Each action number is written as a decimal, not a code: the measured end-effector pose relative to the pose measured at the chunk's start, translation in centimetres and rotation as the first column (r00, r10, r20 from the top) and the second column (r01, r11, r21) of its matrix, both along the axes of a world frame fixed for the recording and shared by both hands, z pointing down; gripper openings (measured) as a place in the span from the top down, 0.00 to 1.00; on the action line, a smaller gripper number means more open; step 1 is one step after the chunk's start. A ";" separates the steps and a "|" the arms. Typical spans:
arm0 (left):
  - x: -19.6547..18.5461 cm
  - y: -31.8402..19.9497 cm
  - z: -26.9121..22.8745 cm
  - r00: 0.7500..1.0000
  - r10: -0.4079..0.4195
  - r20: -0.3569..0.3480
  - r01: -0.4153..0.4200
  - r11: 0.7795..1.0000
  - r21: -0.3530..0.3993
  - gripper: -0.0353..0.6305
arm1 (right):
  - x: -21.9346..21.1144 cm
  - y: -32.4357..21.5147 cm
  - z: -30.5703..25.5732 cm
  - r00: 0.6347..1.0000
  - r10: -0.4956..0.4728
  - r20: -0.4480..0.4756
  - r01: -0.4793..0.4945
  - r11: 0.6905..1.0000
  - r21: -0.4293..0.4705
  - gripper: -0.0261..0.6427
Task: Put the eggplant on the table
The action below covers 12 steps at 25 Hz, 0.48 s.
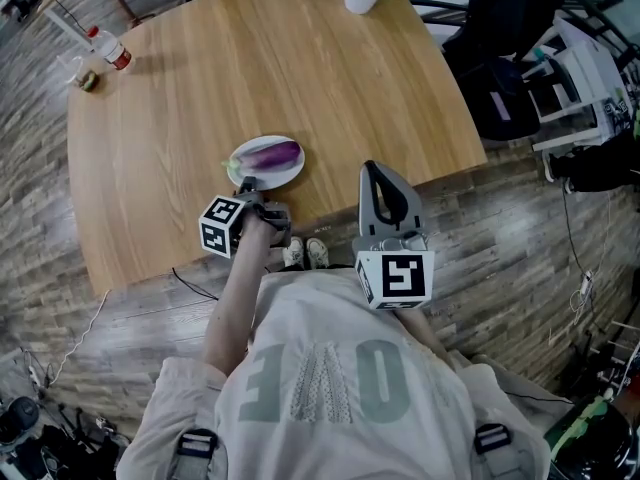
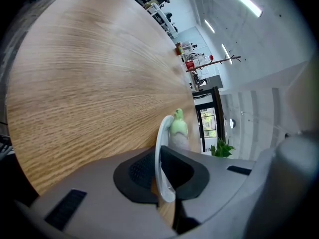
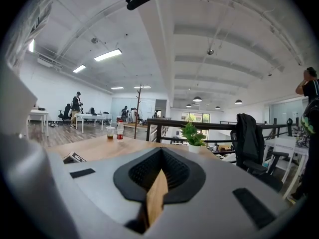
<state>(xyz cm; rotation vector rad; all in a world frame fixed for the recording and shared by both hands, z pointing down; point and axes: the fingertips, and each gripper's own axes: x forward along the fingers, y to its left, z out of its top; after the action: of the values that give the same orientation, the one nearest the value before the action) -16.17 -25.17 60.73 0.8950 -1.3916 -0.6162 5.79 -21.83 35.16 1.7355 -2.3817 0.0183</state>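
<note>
The left tongs (image 1: 246,182) pinch the plate (image 1: 291,171) bearing the eggplant (image 1: 272,154) at its seven-o'clock rim; the right tongs (image 1: 381,171), at three o'clock, are closed and empty.

Eggplant (image 1: 272,154) purple, green stem end; plate (image 1: 287,176) white; table (image 1: 250,68) light wood grain; bottle (image 1: 110,48) red label.

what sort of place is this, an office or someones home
Most likely an open-plan office or lab, not a home: ceiling strip lights, white desks in the background, and an office chair with a dark jacket over it near the wooden table.
</note>
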 end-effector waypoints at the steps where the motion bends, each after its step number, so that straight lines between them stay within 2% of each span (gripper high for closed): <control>1: 0.1 -0.1 0.0 1.000 0.004 -0.003 -0.004 1.000 -0.005 0.91 | 0.0 0.1 0.0 1.000 0.000 0.001 0.000 1.000 0.001 0.93; 5: -0.1 -0.2 -0.2 1.000 0.004 0.016 -0.004 1.000 -0.023 0.90 | -0.3 0.2 0.0 1.000 -0.004 -0.001 0.004 1.000 0.004 0.93; 6: -0.2 -0.2 -0.4 1.000 0.003 0.028 -0.003 1.000 -0.017 0.87 | -0.4 0.2 0.0 1.000 -0.005 -0.002 0.005 1.000 0.004 0.93; 8: -0.1 -0.5 -1.1 1.000 -0.002 0.029 0.002 1.000 0.008 0.74 | -0.4 0.3 -0.1 1.000 -0.005 -0.004 0.005 1.000 0.006 0.93; 12: 0.0 -1.0 -1.9 1.000 -0.004 0.003 0.004 1.000 0.020 0.60 | -0.4 0.5 -0.1 1.000 0.000 -0.003 0.000 1.000 0.005 0.93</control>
<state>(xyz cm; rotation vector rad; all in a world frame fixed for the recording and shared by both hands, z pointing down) -16.15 -26.16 58.86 0.9098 -1.3921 -0.6336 5.40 -21.34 35.09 1.7367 -2.3812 0.0099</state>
